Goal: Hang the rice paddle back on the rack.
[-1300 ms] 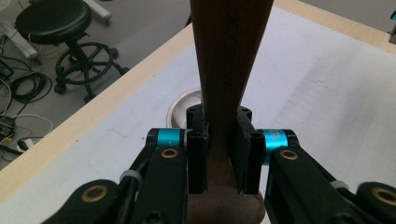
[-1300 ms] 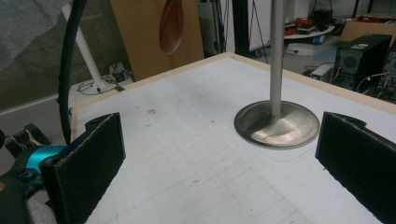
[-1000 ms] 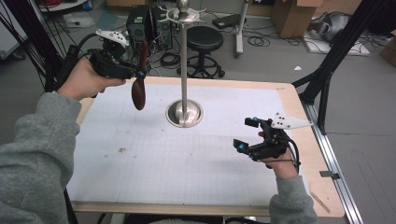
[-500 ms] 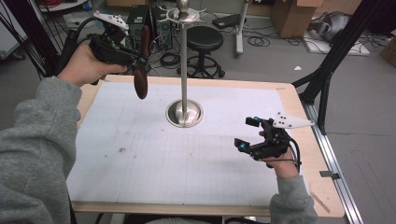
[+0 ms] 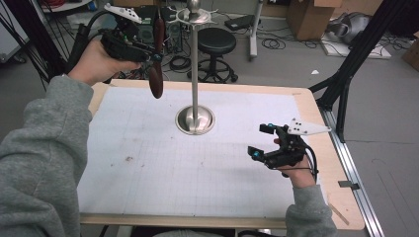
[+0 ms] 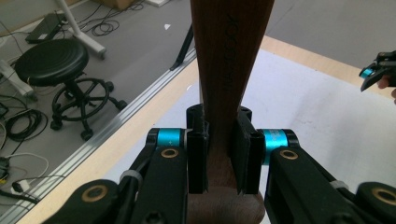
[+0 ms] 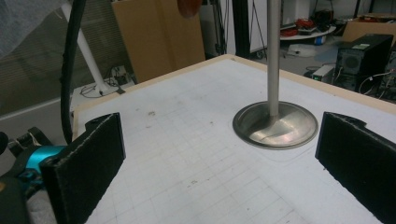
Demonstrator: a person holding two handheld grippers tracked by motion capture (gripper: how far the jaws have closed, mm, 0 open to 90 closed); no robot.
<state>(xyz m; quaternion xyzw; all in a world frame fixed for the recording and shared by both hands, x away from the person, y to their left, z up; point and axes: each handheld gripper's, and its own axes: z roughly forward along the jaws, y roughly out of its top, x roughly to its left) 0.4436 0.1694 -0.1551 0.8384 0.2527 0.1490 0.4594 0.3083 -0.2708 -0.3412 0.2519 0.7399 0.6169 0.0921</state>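
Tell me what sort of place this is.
Probably a lab or workshop: a white gridded mat covers the wooden table, with a black round stool, loose floor cables and cardboard boxes behind.

I count one dark brown wooden spoon [image 5: 157,74], one tall polished steel stand [image 5: 194,74], two handheld black grippers.

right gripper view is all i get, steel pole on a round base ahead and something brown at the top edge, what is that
Observer: A dark brown wooden spoon, gripped at its handle by the left gripper.
Operator: is it touching the table
Observer: No, its bowl hangs above the white gridded mat, left of the steel pole.
Operator: what's on top of the pole
Observer: A ring of small hooks under a round knob.
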